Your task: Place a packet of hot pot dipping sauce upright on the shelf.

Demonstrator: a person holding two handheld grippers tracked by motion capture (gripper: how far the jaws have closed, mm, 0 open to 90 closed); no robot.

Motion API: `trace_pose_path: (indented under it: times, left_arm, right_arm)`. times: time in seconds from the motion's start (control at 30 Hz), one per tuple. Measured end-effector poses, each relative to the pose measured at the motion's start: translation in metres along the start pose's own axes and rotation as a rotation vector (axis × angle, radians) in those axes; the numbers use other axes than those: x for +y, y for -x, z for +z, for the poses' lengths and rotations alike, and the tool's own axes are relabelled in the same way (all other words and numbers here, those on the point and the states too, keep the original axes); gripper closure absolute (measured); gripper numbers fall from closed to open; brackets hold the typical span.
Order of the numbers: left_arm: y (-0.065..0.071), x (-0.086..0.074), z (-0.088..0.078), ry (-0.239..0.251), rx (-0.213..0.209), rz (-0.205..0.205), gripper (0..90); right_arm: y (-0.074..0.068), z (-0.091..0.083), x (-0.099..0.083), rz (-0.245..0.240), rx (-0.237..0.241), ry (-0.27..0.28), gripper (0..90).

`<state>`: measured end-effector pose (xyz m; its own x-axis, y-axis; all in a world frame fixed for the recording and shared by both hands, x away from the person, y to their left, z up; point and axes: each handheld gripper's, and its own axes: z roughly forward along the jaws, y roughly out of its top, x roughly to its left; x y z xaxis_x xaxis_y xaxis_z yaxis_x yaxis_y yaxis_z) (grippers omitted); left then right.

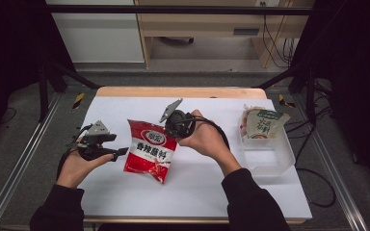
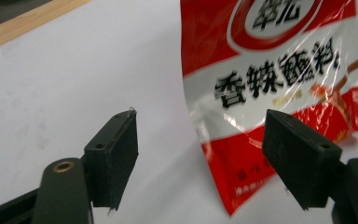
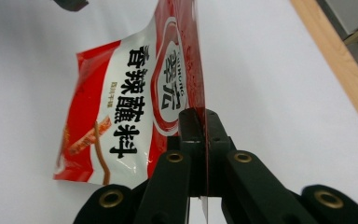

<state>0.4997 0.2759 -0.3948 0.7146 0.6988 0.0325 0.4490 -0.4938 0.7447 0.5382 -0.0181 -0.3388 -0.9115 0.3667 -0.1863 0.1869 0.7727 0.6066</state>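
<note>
Item: red-and-white seasoning packet (image 1: 150, 150), printed with black Chinese characters, located at the centre of the white surface (image 1: 202, 187), its top edge lifted at about 1 o'clock and its lower corner toward 6 o'clock. Right gripper (image 1: 174, 126): at 1 o'clock of the packet, fingers (image 3: 189, 127) pressed together on the packet's upper edge, the foil pinched between them as seen in the right gripper view (image 3: 200, 140). Left gripper (image 1: 120, 153): at 9 o'clock of the packet, just beside its left edge; fingers (image 2: 116, 154) stand well apart, with no pad pressing the packet, which appears beyond and partly behind the right-hand finger in the left gripper view (image 2: 279, 93). Clear plastic container (image 1: 274, 161): at 3 o'clock of the packet, near the surface's right edge, well apart from both grippers. Green-and-white pouch (image 1: 262, 125): leaning in the container's far end. Wooden edge strip (image 1: 178, 92): along the surface's far side, at 12 o'clock.
</note>
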Motion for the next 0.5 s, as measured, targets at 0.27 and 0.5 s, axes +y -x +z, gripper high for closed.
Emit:
trace_pose_path:
  times: [0.27, 0.5]
  left_arm:
    - [-0.007, -0.016, 0.002, -0.022, 0.032, -0.017, 21.4]
    - [-0.012, -0.025, 0.005, -0.035, 0.043, -0.031, 15.0]
  right_arm:
    - [0.004, -0.022, 0.005, -0.011, -0.019, -0.009, 90.0]
    - [0.01, -0.032, 0.002, -0.001, -0.022, -0.017, 90.0]
